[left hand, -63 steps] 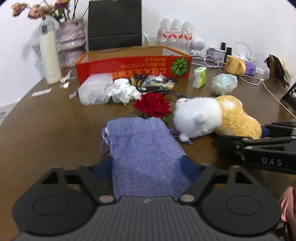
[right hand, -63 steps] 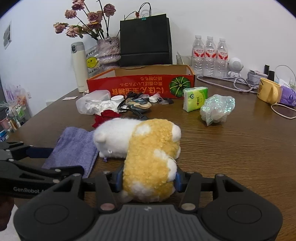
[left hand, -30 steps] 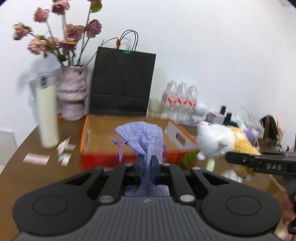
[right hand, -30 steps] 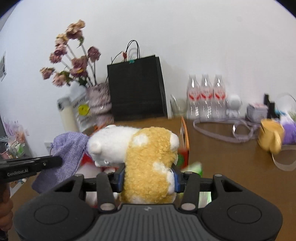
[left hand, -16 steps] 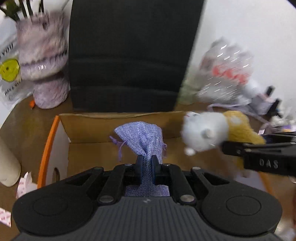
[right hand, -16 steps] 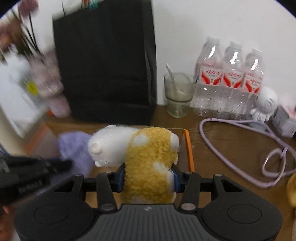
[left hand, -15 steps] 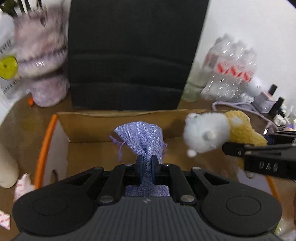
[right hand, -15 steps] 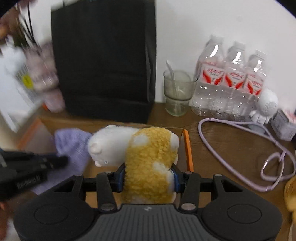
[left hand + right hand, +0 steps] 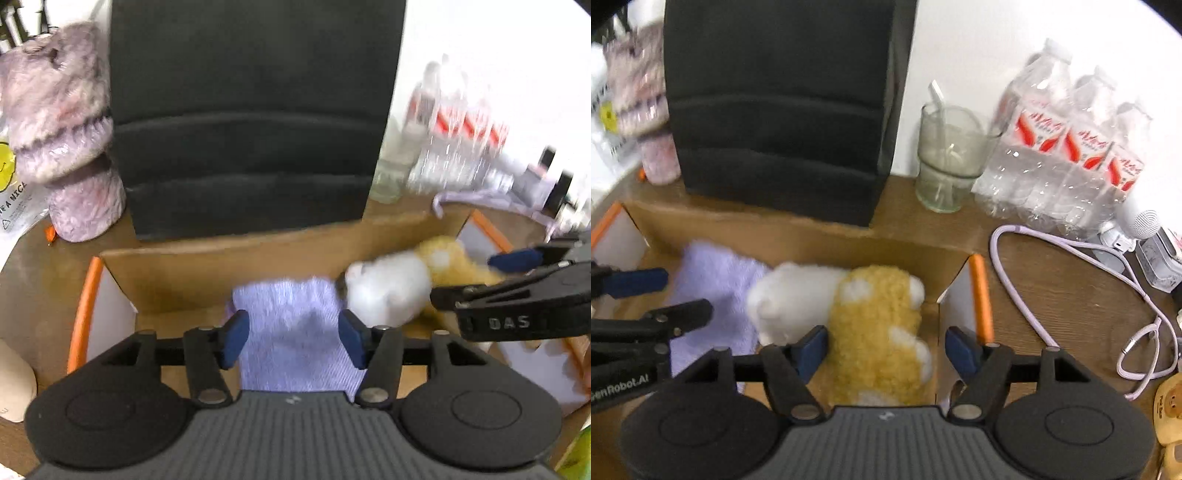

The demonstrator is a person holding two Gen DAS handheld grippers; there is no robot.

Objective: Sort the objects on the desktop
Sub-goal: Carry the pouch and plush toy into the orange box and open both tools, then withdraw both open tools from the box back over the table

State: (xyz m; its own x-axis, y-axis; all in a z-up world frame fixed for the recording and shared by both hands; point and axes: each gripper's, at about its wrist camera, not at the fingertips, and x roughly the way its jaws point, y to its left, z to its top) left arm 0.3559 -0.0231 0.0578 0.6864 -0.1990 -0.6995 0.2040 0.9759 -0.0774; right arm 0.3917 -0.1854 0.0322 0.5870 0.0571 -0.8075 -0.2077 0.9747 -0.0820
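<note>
Filling the upper half of both wrist views, a black paper bag (image 9: 251,110) stands on the desk (image 9: 1052,295) at twelve o'clock, directly behind the open cardboard box (image 9: 192,269) with orange-edged flaps into which both tools point steeply down. At about two o'clock in the right wrist view, well clear of the box, sit a shrink-wrapped pack of water bottles (image 9: 1060,155) and a glass tumbler (image 9: 947,158), with a lilac cable (image 9: 1071,280) looping across the wood below them; a fuzzy pink vase (image 9: 62,133) stands at ten o'clock in the left view. Inside the box, the yellow-and-white plush toy (image 9: 871,328) lies toward the right-hand wall, its white head touching the lilac cloth pouch (image 9: 295,332) at its nine o'clock. The right gripper (image 9: 886,347) has its jaws opening, the blue pads visibly off the plush's flanks though the toy sits between them; the left gripper (image 9: 293,336) likewise has its jaws opening, with the pouch lying between the pads and a gap showing on each side. Both items look light, soft and compressible, unlikely to be hurt by a short drop: the plush would take a squeeze best across its thick yellow middle, while the limp pouch would sag and is probably best pinched by a bunched fold near one end. Blur makes it uncertain whether either item has fully settled on the box floor.
</note>
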